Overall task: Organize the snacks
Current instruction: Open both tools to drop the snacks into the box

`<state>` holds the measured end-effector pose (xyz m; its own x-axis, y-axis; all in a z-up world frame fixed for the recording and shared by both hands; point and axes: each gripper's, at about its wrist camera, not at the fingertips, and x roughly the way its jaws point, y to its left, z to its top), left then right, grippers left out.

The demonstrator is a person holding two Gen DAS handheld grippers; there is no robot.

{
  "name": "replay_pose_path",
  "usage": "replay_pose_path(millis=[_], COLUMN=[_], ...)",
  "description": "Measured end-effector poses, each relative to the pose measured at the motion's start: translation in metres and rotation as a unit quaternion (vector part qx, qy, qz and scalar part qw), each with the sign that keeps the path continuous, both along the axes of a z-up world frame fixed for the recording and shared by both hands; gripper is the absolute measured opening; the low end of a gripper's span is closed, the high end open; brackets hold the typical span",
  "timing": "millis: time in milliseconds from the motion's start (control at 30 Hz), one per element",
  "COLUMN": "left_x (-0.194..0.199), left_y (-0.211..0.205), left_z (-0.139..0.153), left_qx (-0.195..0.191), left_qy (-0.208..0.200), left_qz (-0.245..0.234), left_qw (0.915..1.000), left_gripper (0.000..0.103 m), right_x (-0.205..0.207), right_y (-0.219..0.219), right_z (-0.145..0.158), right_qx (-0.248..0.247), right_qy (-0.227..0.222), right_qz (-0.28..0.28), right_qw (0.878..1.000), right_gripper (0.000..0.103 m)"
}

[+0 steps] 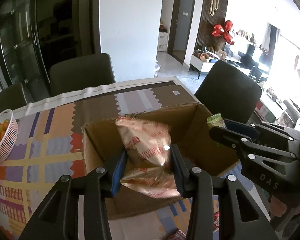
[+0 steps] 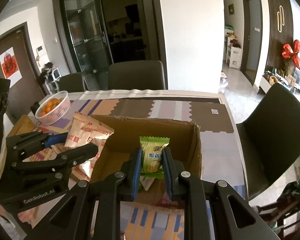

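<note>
- Brown cardboard forms the open box (image 2: 150, 132) standing on the table, and both snack packets are held over it.
- The silvery packet with red print (image 1: 148, 146) is seen between the fingers of the left gripper (image 1: 148, 166), above the left part of the box; the jaws stand partly apart and whether the pads still press on the foil cannot be told.
- The small green packet (image 2: 153, 156) is clamped upright by the right gripper (image 2: 151, 168), whose jaws are closed tight on its sides, over the right part of the box.
- The silvery packet could slip out early if the left grip is loose, and it could land across the box rim or outside it, since it hangs close to the left wall.
- The two grippers are near each other over one small opening, so a knock between them could be caused by a careless drop.
- The light box could be pushed along the cloth if a wall is bumped.
- The table is covered by a patterned cloth (image 1: 40, 152) in orange, purple, yellow and brown.
- A white basket of small oranges (image 2: 54, 108) stands at the far left, well apart from the box.
- Dark chairs (image 1: 82, 72) are drawn up to the far side, with glass doors and a bright living room behind.
</note>
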<state>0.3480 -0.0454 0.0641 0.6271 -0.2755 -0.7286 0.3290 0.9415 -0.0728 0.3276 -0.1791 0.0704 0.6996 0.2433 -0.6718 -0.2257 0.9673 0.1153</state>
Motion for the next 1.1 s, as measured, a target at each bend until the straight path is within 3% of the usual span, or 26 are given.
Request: replay_pose_path(millis=[67,133,167,767,1100], left_x=[0.003,0.002,0.000,-0.095,-0.145], left_y=[0.000,0.002,0.003,0.013,0.021], left_z=[-0.003,-0.005,-0.006,0.029,0.021], left_qx=[0.008,0.016,0.017,0.038,0.049], left_qy=[0.000,-0.005,-0.005,-0.081,-0.087], left_qz=[0.009,0.018,0.019,0.026,0.031], left_qw=[0.9999,0.9997,0.9997,0.9956,0.9945], left_gripper=[0.064,0.064,0.064,0.073,0.074], right_x=[0.004,0.007,0.007,-0.069,-0.112], right_y=[-0.001,0.000,-0.001,-0.008,-0.007], right_z=[-0.003,-0.005,-0.006,0.012,0.005], right_qx=[0.000,0.001,0.000,-0.004,-0.008], right_qy=[0.001,0.006,0.008,-0.027,-0.028], right_qz=[-0.004,-0.007,-0.013,-0.029,-0.031], right_qw=[1.000,1.000,1.000,0.999,0.999], right_gripper=[0.027,0.043,0.045,0.051,0.056])
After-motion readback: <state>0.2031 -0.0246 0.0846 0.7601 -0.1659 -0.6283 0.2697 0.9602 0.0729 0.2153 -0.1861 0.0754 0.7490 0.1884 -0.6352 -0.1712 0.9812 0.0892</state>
